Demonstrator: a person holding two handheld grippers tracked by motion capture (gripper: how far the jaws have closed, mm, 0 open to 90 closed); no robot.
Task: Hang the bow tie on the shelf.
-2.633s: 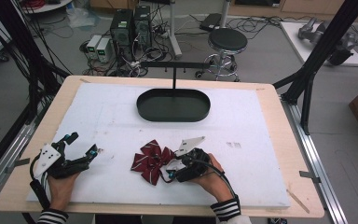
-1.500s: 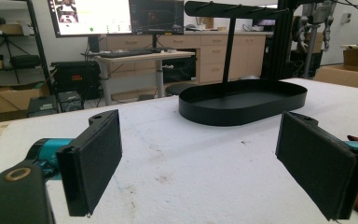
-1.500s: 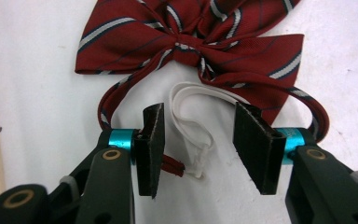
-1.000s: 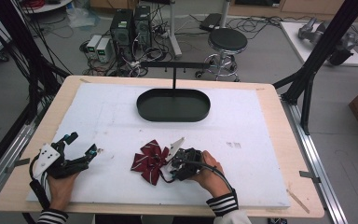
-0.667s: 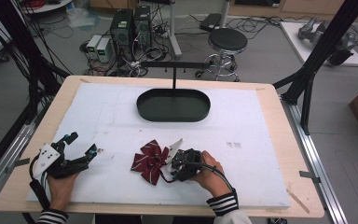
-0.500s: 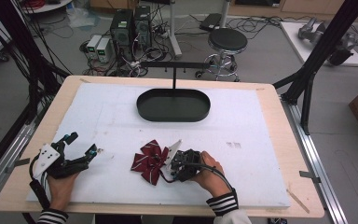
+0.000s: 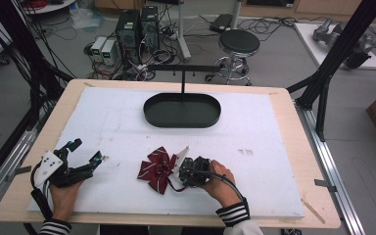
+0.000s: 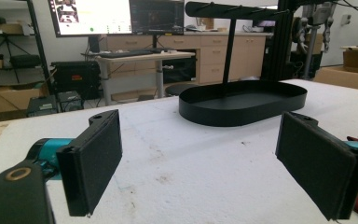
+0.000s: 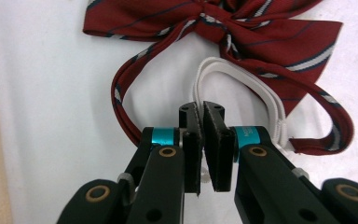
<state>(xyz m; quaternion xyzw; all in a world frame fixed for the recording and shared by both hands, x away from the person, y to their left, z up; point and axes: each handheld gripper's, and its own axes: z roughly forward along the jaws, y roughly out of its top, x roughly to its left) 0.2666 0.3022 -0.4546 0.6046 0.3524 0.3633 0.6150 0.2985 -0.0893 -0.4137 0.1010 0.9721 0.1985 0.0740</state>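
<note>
Over the last couple of seconds our right gripper (image 7: pixel 188 171) has slid in toward the bow tie (image 7: pixel 155 169) and its jaws have come nearly together; in the right gripper view the white elastic loop (image 9: pixel 242 88) runs down into the slit between them, so we judge the claw has pinched it (a lift could likely follow). The bow tie lies just ahead of the claw, long axis crosswise to the jaws, tails trailing back either side. Our left gripper (image 7: pixel 85 166) rests well off, jaws wide apart and empty, facing the black tray (image 8: pixel 242 100).
</note>
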